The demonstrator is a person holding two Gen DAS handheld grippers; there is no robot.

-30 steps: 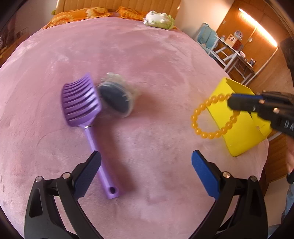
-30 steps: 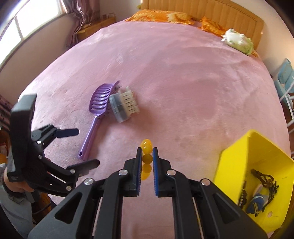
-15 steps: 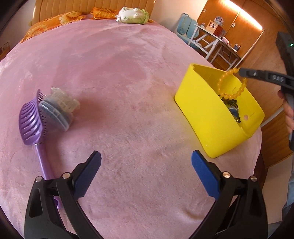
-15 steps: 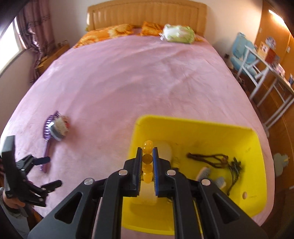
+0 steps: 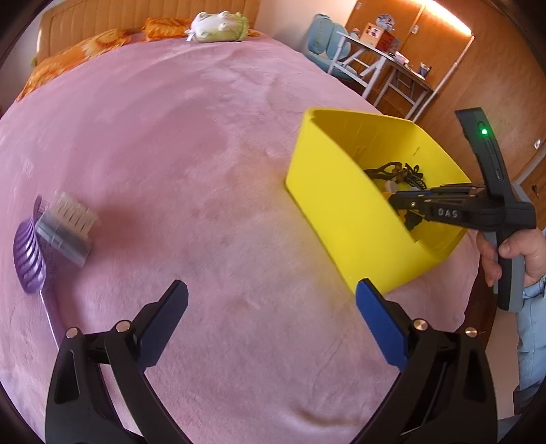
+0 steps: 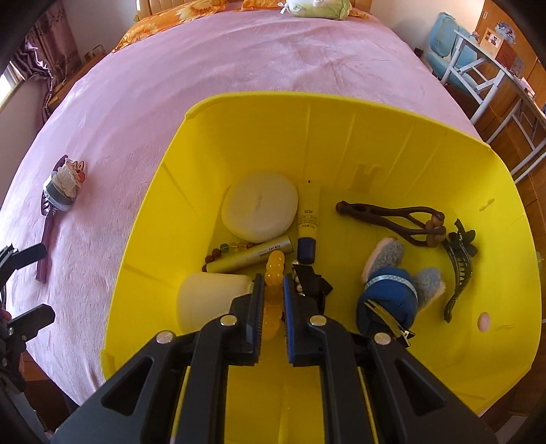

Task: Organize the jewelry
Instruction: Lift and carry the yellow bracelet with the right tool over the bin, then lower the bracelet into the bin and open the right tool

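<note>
The orange bead bracelet [image 6: 274,290] hangs inside the yellow bin [image 6: 358,112], pinched between the blue pads of the right gripper [image 6: 273,295], whose fingers are clenched on it; its lowest beads seem to hover just above the bin floor, though the angle makes contact hard to judge. Around it in the bin lie a gold tube [image 6: 252,257], a blue-capped tube [image 6: 308,225], a round cream compact [image 6: 259,210], a cream cup [image 6: 211,300], a second bead string [image 6: 232,246], a brown clip [image 6: 402,218], a dark claw clip [image 6: 459,269] and a blue-and-grey fluffy tie [image 6: 389,290]; a black binder clip [image 6: 312,280] sits just beside the right pad. The bin rests near the edge of the pink bed [image 5: 187,136]. Well apart on the blanket, a purple brush [image 5: 29,256] lies touching a small clear box [image 5: 66,227]. The left gripper [image 5: 273,307] hangs above bare blanket, its fingers spread wide and empty. A plush toy [image 5: 218,22] sits by the headboard.
</note>
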